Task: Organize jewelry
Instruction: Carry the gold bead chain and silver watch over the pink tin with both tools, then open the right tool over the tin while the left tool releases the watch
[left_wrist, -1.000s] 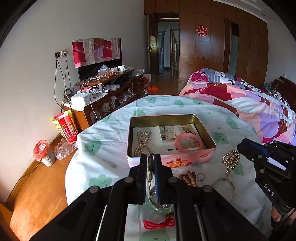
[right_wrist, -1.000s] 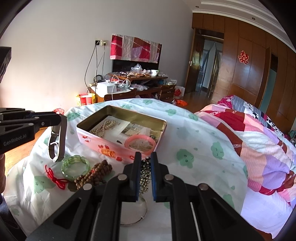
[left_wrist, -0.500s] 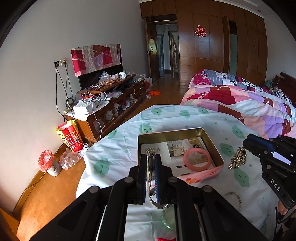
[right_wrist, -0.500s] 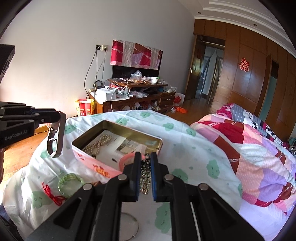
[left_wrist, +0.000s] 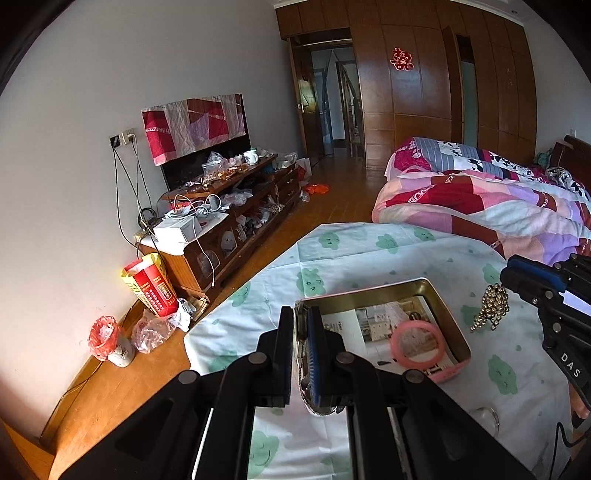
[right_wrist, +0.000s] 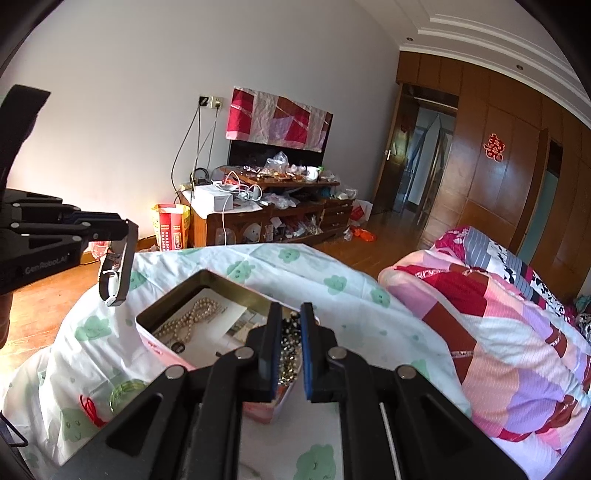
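Two claws hang above the rectangular tin (left_wrist: 448, 315): left claw (left_wrist: 301, 345) pinching a metal watch (right_wrist: 114, 275), right claw (right_wrist: 288, 345) gripping clustered metallic beads (left_wrist: 491, 308).

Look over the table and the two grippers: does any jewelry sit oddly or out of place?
Nothing looks spilled or damaged. The watch dangles from the left gripper, the beaded bracelet from the right gripper; a green bangle lies outside the tin.

one tin (left_wrist: 448, 308), two bangles (left_wrist: 417, 341) (right_wrist: 123, 393), one pearl necklace (right_wrist: 190, 319).
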